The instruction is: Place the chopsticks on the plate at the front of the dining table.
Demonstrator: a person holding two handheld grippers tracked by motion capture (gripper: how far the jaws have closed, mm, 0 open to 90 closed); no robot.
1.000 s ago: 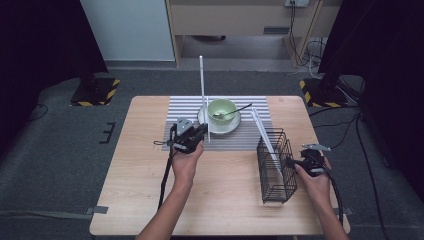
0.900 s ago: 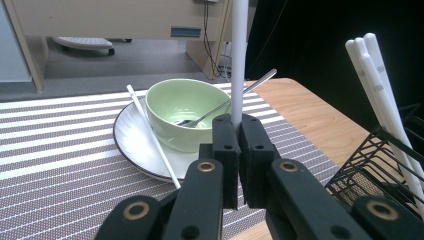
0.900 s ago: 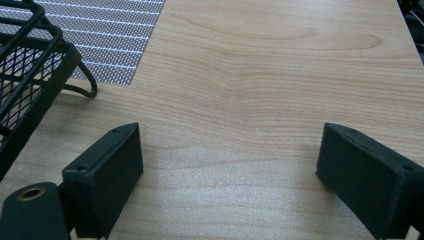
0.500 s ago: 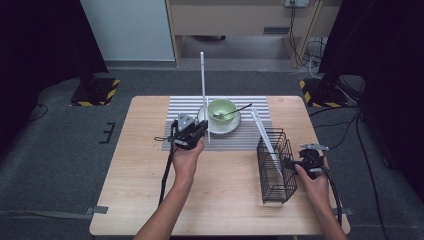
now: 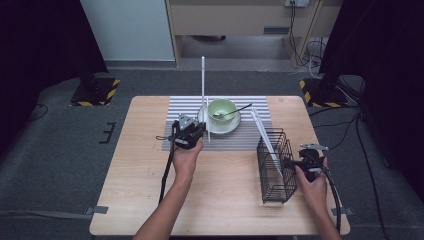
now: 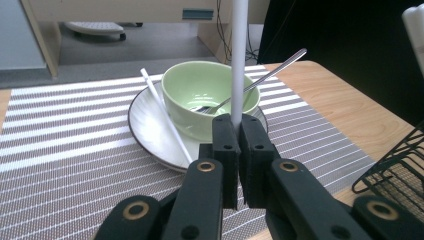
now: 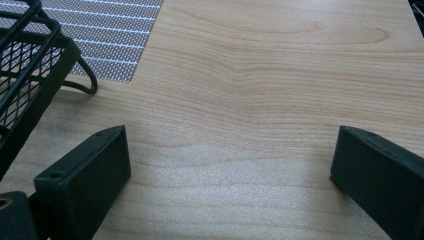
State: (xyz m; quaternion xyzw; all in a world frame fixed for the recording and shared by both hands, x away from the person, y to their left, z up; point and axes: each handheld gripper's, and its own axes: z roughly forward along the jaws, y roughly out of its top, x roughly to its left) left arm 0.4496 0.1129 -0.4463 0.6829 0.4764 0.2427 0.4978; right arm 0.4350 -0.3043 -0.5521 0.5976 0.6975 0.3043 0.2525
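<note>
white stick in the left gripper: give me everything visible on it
The white stick is a thin, straight, round rod, plain matte white, plastic by the look. It stands upright, its lower end clamped between the shut jaws of the left gripper, and its top runs out of the left gripper view. In the high view it rises beside the green bowl over the striped placemat. A second white stick lies slanted on the plate.

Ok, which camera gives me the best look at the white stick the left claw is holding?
The left gripper view: the left claw is shut on the white stick up close, upright before the green bowl. The high view shows the stick whole but thin and small. The right gripper view faces bare table.
</note>
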